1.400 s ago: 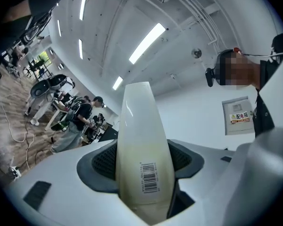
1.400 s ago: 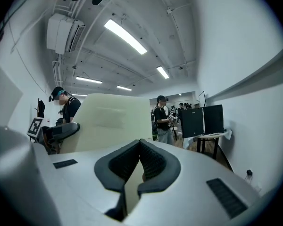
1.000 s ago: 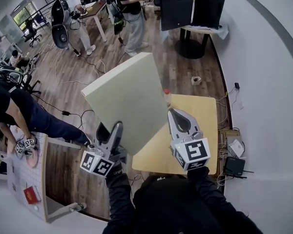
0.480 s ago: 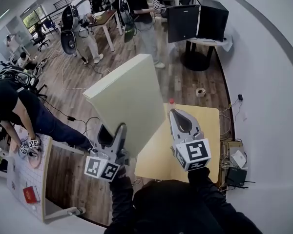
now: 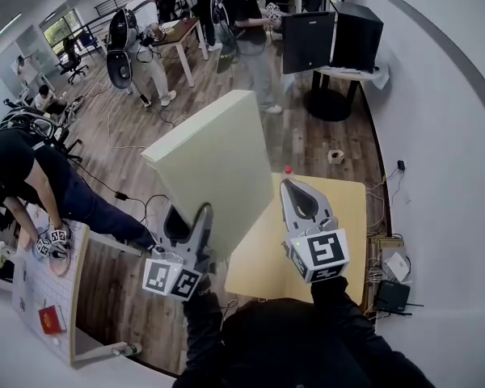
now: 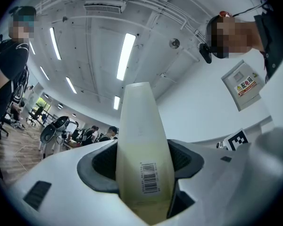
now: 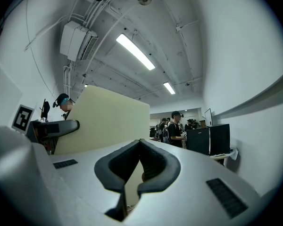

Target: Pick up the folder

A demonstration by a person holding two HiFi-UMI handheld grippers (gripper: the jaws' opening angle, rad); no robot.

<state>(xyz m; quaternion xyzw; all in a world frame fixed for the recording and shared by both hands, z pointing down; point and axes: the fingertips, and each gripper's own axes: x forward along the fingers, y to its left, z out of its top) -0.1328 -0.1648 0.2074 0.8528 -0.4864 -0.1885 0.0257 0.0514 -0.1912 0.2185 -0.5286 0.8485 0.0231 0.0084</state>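
Note:
A large, thick, pale yellow-green folder (image 5: 214, 168) hangs tilted in the air over the left edge of the light wooden table (image 5: 335, 217). My left gripper (image 5: 187, 231) is shut on its lower edge. In the left gripper view the folder's spine (image 6: 144, 145), which carries a barcode label, stands upright between the dark pads (image 6: 101, 166). My right gripper (image 5: 301, 194) hovers above the table just right of the folder, shut with nothing in it. In the right gripper view its fingertips meet at the right gripper (image 7: 140, 142), and the folder (image 7: 108, 121) rises to the left.
A small red-capped object (image 5: 288, 169) stands at the table's far edge. Beyond it are a monitor and black case (image 5: 331, 31) on a round stand, and standing people (image 5: 250, 23). A person (image 5: 32, 176) bends over a desk at left. Cables cross the wooden floor; a white wall runs along the right.
Both grippers have come up a little, with the folder still held by the left one. The left gripper has rolled slightly. The right gripper stays shut.

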